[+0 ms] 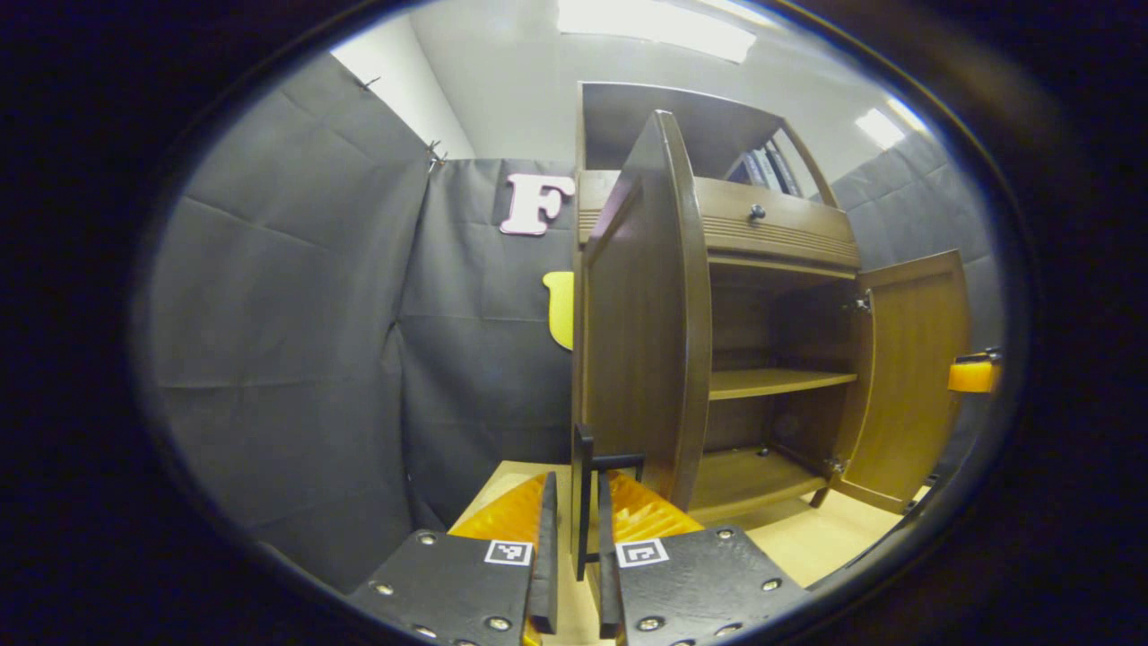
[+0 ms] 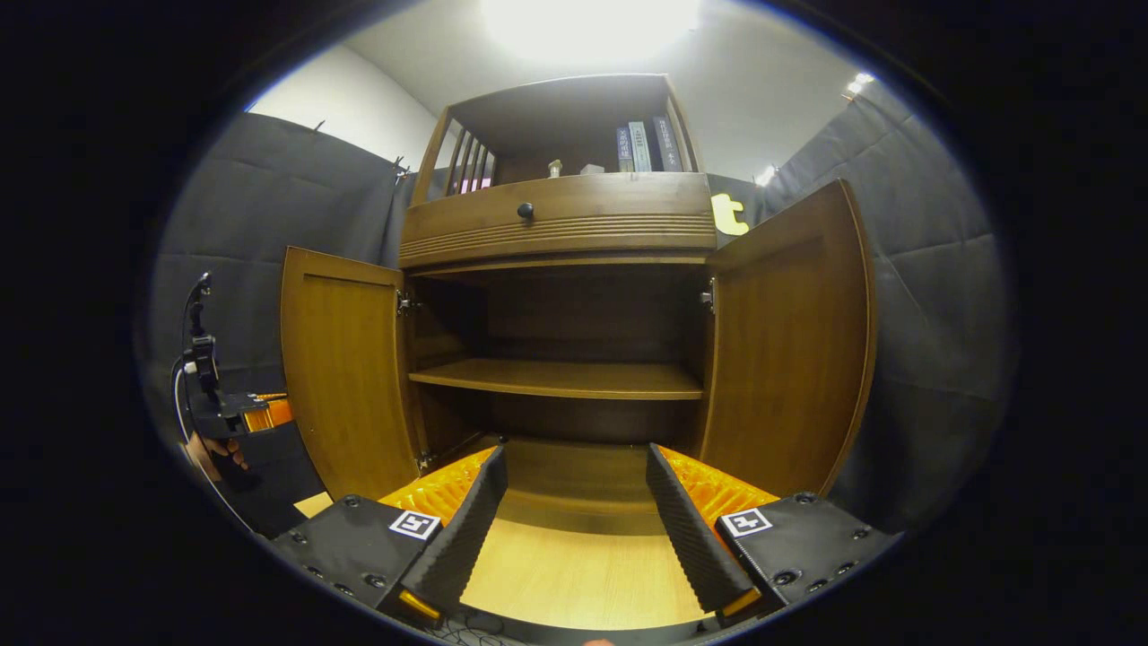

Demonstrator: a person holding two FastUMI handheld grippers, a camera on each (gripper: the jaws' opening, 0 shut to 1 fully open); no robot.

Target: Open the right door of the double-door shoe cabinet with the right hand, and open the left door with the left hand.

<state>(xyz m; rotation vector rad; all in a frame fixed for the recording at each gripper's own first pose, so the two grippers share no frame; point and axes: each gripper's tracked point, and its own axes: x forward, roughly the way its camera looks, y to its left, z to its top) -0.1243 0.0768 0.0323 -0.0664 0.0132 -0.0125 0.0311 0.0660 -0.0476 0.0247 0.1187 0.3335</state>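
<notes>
The brown wooden shoe cabinet (image 2: 556, 220) stands with both doors swung wide, showing one shelf (image 2: 560, 379) inside. In the left gripper view the left door (image 1: 641, 332) is seen edge-on, and my left gripper (image 1: 577, 489) is shut on its thin black handle (image 1: 584, 449). The right door (image 1: 906, 377) hangs open beyond it. In the right gripper view my right gripper (image 2: 578, 538) is open with nothing between its fingers, facing the cabinet's middle between the left door (image 2: 345, 377) and the right door (image 2: 789, 350). The left gripper (image 2: 224, 413) and a hand show beside the left door.
A drawer with a round knob (image 2: 526, 211) sits above the doors, and books (image 2: 641, 145) stand in the top compartment. The cabinet rests on a light wooden tabletop (image 2: 574, 565). Black cloth walls (image 1: 296, 341) close in on both sides.
</notes>
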